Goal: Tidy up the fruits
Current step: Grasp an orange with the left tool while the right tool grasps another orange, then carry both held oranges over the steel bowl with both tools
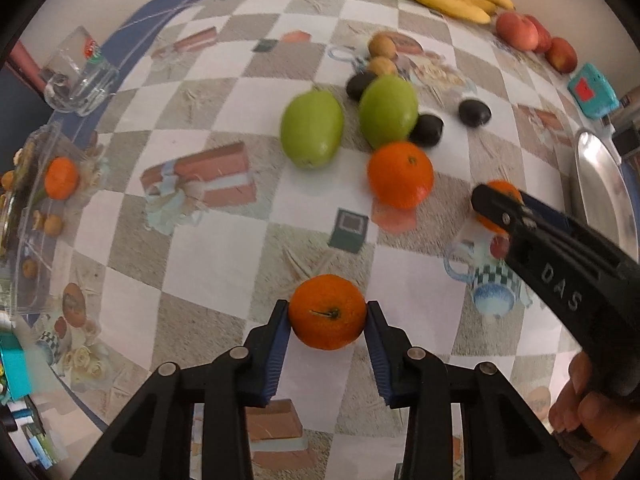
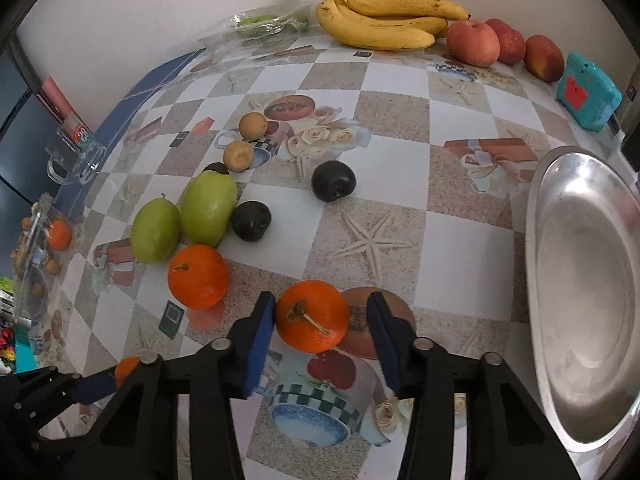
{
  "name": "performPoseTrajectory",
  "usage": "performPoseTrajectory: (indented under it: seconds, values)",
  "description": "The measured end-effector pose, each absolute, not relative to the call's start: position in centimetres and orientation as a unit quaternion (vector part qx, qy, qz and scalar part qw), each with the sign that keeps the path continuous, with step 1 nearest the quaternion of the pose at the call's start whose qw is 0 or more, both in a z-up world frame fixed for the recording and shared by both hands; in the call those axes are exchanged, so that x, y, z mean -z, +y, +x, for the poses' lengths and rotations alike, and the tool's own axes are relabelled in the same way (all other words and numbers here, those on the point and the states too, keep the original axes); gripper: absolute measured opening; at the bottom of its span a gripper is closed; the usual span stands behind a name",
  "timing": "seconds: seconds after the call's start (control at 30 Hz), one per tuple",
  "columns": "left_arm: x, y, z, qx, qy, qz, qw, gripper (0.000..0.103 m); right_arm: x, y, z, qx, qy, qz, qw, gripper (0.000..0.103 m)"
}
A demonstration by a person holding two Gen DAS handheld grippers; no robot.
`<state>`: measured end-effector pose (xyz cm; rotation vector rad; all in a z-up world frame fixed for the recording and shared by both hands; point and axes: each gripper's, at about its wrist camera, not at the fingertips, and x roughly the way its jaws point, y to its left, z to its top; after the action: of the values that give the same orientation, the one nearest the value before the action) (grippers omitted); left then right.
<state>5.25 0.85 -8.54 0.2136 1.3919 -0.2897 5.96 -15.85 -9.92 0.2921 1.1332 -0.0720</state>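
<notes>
Barely begun, to judge by the layout: metal tray point(image 2: 540, 216) at right edge bare and shiny, one small orange fruit point(image 1: 61, 178) already in the clear plastic box at far left, most fruit loose on the checked, glossy surface point(image 2: 460, 240). Left tongs point(image 1: 327, 314) pinching a stem-up mandarin point(image 1: 327, 328) at lower centre, ribbed blue pads pressed on both flanks. Right tongs point(image 2: 320, 308) spread around a second mandarin point(image 2: 312, 316), left pad touching, right pad just apart. Left to sort: a third mandarin point(image 2: 197, 276) with dimpled peel, two smooth green oval fruits point(image 2: 206, 208), matte dark plums point(image 2: 333, 181), two small tan round fruits point(image 2: 253, 126). Along the wall, curved bananas point(image 2: 380, 24) and red apples point(image 2: 473, 43), apparently grouped.
</notes>
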Motion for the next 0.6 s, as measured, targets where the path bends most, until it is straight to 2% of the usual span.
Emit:
performPoseTrajectory:
  seconds: [0.03,0.6]
  values:
    - [8.3,0.8,5.3,0.131,0.637,0.097,0.754,0.04,9.8,-15.8,6.0,0.034,0.533,0.137,0.834,0.038]
    - [5.2,0.6,12.0,0.061,0.618,0.042,0.783,0.04,7.0,-18.1,5.3,0.046,0.499,0.175,0.848,0.038]
